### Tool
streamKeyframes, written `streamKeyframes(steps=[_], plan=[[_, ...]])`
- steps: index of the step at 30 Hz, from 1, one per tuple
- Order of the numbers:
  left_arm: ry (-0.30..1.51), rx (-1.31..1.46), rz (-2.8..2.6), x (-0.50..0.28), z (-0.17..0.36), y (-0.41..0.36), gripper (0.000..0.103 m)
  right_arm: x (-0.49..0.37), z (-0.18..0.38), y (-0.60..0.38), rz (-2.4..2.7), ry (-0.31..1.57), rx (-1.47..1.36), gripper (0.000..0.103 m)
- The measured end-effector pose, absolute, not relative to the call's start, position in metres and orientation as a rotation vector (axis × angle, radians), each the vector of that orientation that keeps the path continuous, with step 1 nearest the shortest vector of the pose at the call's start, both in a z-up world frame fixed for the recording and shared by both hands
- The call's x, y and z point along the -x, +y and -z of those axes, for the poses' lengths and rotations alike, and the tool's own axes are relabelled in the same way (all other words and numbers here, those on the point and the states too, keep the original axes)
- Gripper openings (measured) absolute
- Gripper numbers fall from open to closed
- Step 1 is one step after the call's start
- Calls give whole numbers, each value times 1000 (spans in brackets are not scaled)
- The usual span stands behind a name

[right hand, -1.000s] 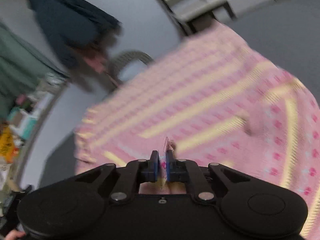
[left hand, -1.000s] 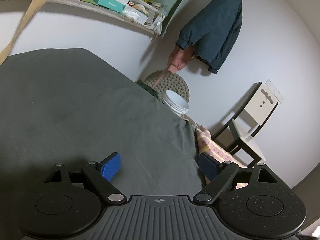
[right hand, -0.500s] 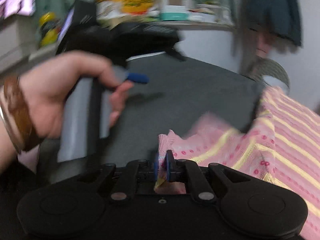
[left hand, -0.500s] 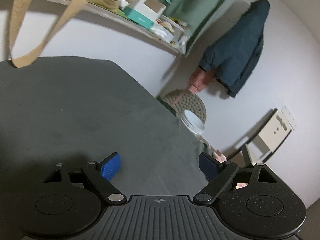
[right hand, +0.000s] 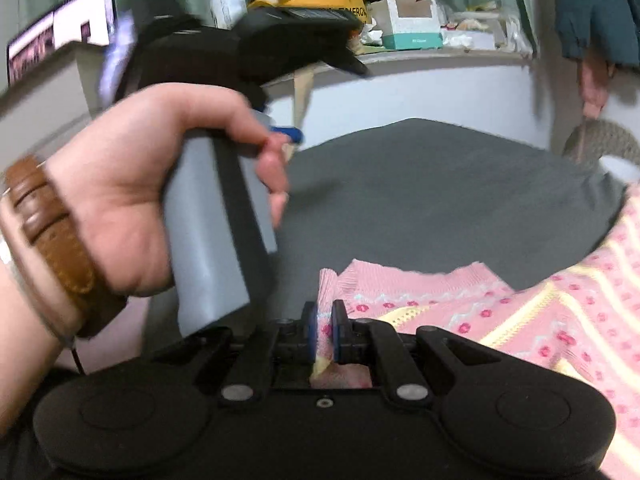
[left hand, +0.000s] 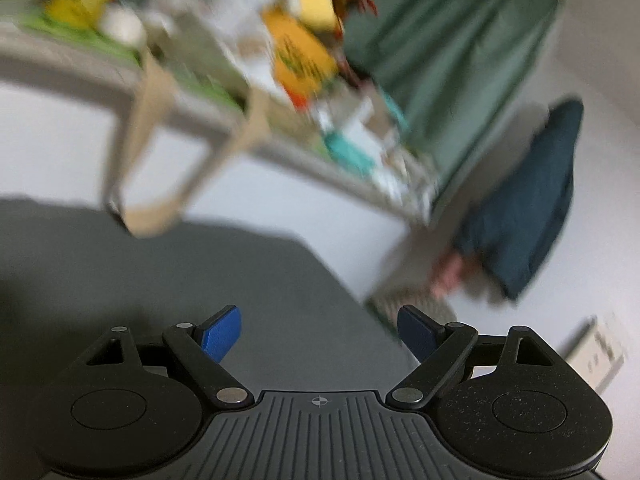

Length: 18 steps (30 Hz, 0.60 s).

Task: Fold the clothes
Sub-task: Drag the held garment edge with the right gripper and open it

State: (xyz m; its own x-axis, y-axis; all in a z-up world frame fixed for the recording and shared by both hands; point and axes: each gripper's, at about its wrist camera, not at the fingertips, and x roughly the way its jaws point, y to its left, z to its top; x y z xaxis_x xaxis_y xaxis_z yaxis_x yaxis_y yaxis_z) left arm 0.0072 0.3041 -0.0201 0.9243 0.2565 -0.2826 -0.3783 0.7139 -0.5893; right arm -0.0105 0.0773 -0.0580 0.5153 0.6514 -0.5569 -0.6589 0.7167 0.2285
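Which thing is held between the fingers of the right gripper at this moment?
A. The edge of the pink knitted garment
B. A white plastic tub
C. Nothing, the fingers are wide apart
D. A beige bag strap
A: in the right wrist view the right gripper has its blue pads closed on an edge of the pink knitted garment, which spreads to the right over the grey surface.

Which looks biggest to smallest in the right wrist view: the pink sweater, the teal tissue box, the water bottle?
1. pink sweater, though nearness to the camera inflates it.
2. teal tissue box.
3. water bottle, which is blurred and partly hidden.
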Motion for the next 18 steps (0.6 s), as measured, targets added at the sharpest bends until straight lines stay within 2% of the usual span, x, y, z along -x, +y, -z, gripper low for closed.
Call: streamKeyframes(steps=[4,9,12,14,18], plan=[[54,631,-472,17,3,313,86,-4,63,89,-799,662,-33,8],[23,555,-513,27,-3,318,86,-1,69,106,-802,717,-23,8],[53,531,-497,22,0,313,86,1,77,99,-791,774,-34,19],[70,518,-483,19,0,311,86,7,75,86,-788,773,-65,38],[82,519,-479,17,1,311,86,7,47,50,-748,708,-77,42]])
